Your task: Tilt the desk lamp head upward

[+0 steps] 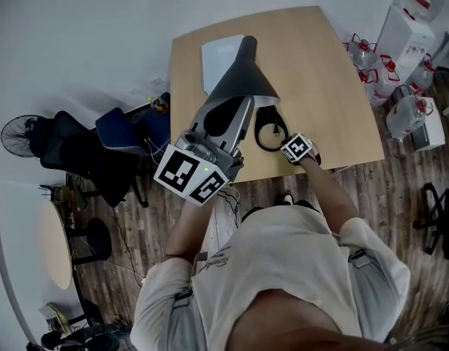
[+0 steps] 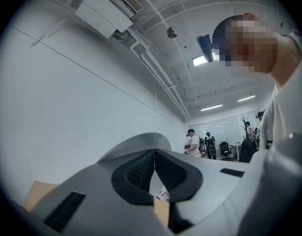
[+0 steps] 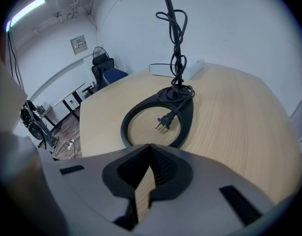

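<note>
The desk lamp stands on the tan desk (image 1: 319, 72). Its dark cone-shaped head (image 1: 243, 72) is above a black ring base (image 1: 270, 127). In the right gripper view the ring base (image 3: 184, 117) lies just ahead, with the plug (image 3: 164, 123) inside it. The cord (image 3: 176, 48) is wound round the thin stem. My left gripper (image 1: 228, 115) is raised next to the lamp head and points up at the ceiling, shut on nothing (image 2: 154, 165). My right gripper (image 1: 292, 143) sits low at the desk's front edge, short of the base, also shut and empty (image 3: 150, 162).
A flat white box (image 1: 221, 63) lies on the desk behind the lamp. A blue office chair (image 1: 129, 130) and a fan (image 1: 20, 134) stand left of the desk. Water jugs (image 1: 400, 112) sit on the floor to the right. Several people stand far off in the left gripper view.
</note>
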Tool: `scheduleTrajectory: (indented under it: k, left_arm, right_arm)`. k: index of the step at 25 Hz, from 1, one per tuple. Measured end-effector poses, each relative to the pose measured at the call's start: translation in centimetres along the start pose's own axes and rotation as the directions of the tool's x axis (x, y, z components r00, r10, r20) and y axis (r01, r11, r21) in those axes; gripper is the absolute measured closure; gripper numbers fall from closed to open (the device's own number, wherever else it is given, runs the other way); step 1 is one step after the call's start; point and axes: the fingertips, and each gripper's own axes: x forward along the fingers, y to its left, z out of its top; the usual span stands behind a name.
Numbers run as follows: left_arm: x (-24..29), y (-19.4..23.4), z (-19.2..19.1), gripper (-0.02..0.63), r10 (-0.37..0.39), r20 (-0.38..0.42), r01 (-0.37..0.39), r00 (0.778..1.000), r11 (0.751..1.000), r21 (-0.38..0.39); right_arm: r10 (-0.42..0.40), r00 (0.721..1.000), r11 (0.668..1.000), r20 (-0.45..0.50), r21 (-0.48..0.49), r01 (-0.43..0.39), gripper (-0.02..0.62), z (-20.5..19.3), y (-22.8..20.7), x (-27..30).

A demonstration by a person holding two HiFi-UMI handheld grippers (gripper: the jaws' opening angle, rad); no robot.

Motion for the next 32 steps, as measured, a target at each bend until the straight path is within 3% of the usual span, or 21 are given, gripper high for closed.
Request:
scheduleTrajectory:
  k: [6, 9, 17, 20, 25, 32]
  left_arm:
    - [-1.5, 0.4, -2.8, 0.591, -0.020, -0.054, 0.016, 0.998, 0.997, -0.070]
    - [-2.4, -0.2, -4.0, 0.591, -0.049, -0.061, 0.044, 0.997, 0.996, -0.080]
    - [-6.3, -0.2, -9.7, 0.591, -0.085, -0.165, 0.064, 0.983, 0.990, -0.127]
    - [-8.5, 0.5, -11.6, 0.591, -0.081, -0.212, 0.049, 0.974, 0.988, -0.148]
    - [-11.4, 1.5, -14.4, 0.589, -0.064, -0.266, 0.023, 0.962, 0.988, -0.156]
    - [-14.0, 1.6, -16.3, 0.590, -0.098, -0.276, 0.046, 0.956, 0.981, -0.188]
  right_arm:
    - [-0.001, 1.000, 1.000, 0.029, 0.003, 0.001, 0.600, 0.3, 0.1, 0.0]
    - [-0.049, 0.995, 0.998, 0.092, -0.032, 0.052, 0.600, 0.5, 0.3, -0.8]
    - [-0.137, 0.950, 0.991, 0.282, 0.043, 0.130, 0.600, 2.3, 3.5, -6.4]
    - [-0.175, 0.918, 0.984, 0.357, 0.095, 0.150, 0.600, 3.4, 5.5, -10.2]
    - [-0.244, 0.838, 0.970, 0.487, 0.140, 0.201, 0.600, 6.3, 8.6, -16.8]
    - [-0.283, 0.731, 0.956, 0.621, 0.119, 0.269, 0.600, 10.6, 13.4, -24.4]
